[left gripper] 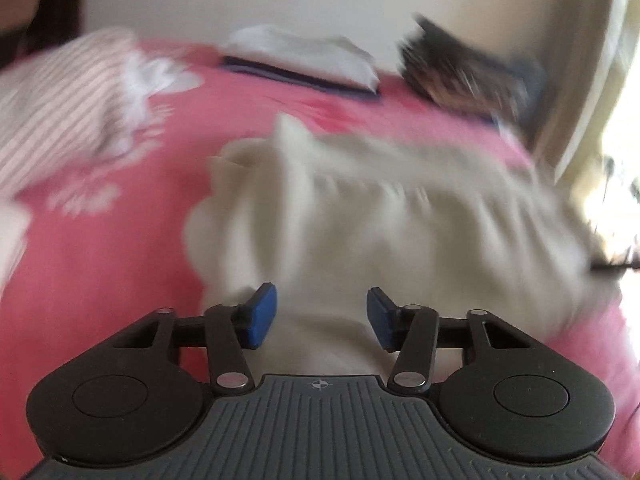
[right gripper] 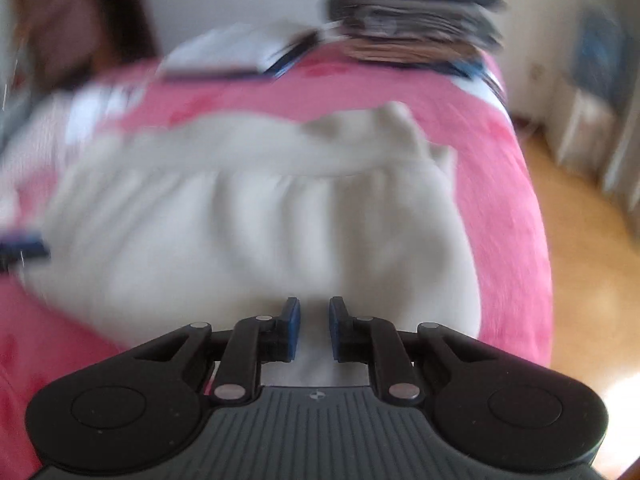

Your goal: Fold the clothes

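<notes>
The cream garment lies rumpled on the pink bed. Both tongs tilt down over it: left tongs half-open, empty; right tongs narrow, cloth between, grip unclear.

Garment on bed, stacks seemingly behind.

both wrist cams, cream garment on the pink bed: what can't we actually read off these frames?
- Cream garment: motion blur in both views; type and fold state unreadable.
- Left gripper: cloth between the jaws, contact unclear.
- Right gripper: narrow gap over cloth; grip uncertain.
- Dark stack: blurred, items uncountable.
- Striped cloth: cut off by the left wrist view's edge.
</notes>
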Motion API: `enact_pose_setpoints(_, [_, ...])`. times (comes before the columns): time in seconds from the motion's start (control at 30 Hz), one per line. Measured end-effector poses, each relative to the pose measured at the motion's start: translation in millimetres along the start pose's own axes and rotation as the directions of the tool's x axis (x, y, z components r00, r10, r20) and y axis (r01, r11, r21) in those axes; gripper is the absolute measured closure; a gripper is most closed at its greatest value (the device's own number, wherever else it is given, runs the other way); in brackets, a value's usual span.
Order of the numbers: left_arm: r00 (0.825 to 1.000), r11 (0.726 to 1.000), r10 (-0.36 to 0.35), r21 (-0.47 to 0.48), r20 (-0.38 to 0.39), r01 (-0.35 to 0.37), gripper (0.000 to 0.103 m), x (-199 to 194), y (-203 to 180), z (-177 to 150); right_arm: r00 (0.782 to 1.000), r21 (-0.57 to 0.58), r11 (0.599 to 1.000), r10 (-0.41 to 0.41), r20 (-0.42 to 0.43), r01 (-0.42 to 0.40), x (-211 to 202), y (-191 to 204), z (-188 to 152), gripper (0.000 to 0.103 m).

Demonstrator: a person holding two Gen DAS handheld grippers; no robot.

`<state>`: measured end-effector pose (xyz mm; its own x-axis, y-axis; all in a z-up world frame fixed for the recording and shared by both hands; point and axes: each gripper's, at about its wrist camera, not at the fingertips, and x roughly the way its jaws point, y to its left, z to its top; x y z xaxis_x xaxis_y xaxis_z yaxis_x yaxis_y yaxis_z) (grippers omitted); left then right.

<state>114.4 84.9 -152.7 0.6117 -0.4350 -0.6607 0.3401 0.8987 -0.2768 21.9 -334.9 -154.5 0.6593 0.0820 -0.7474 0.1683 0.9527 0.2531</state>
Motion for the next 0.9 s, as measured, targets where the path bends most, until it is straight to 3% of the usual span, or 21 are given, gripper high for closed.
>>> enact_pose_setpoints(0.1, [0.999, 0.989, -0.032, -0.141, 0.028, 0.036, 0.044, -25.7, 19.7, -3.4, 0.993, 0.15, 0.986, 0.056, 0.106, -0.072, -35.4, -14.9, -0.9, 0.082])
enact_pose_setpoints(0.17, [0.997, 0.959, -0.076, -0.272, 0.026, 0.08, 0.044, -34.6, 36.4, -13.1, 0.988, 0.301, 0.948, 0.062, 0.142, -0.103, -50.2, -31.8, -15.1, 0.064])
enact_pose_setpoints(0.2, [0.995, 0.939, -0.093, -0.33, 0.028, 0.097, 0.044, -35.6, 42.8, -20.5, 0.985, 0.376, 0.919, 0.063, 0.159, -0.119, -57.3, -40.5, -22.6, 0.063])
enact_pose_setpoints(0.37, [0.991, 0.842, -0.134, -0.527, 0.007, 0.118, 0.044, -31.1, 72.2, -48.4, 0.985, 0.661, 0.731, 0.095, 0.144, -0.167, -50.4, -78.8, -75.7, 0.063])
enact_pose_setpoints(0.47, [0.985, 0.764, -0.169, -0.625, 0.043, 0.158, 0.044, -27.9, 85.6, -55.9, 0.971, 0.8, 0.552, 0.155, 0.18, -0.237, -36.7, -95.4, -99.6, 0.063])
enact_pose_setpoints(0.53, [0.98, 0.727, -0.183, -0.66, 0.079, 0.189, 0.044, -26.5, 90.2, -57.6, 0.963, 0.843, 0.469, 0.183, 0.198, -0.263, -28.1, -99.1, -104.5, 0.059])
enact_pose_setpoints(0.57, [0.979, 0.722, -0.186, -0.663, 0.086, 0.196, 0.044, -24.4, 90.3, -57.7, 0.96, 0.85, 0.453, 0.198, 0.196, -0.267, -22.4, -95.3, -105.6, 0.057])
enact_pose_setpoints(0.77, [0.978, 0.712, -0.184, -0.672, 0.102, 0.204, 0.044, -14.6, 87.5, -54.7, 0.946, 0.841, 0.458, 0.275, 0.174, -0.288, 18.3, -69.4, -84.7, 0.055])
enact_pose_setpoints(0.9, [0.975, 0.67, -0.192, -0.711, 0.111, 0.213, 0.045, -15.9, 89.4, -58.8, 0.942, 0.848, 0.442, 0.282, 0.181, -0.295, 30.5, -63.6, -80.8, 0.052])
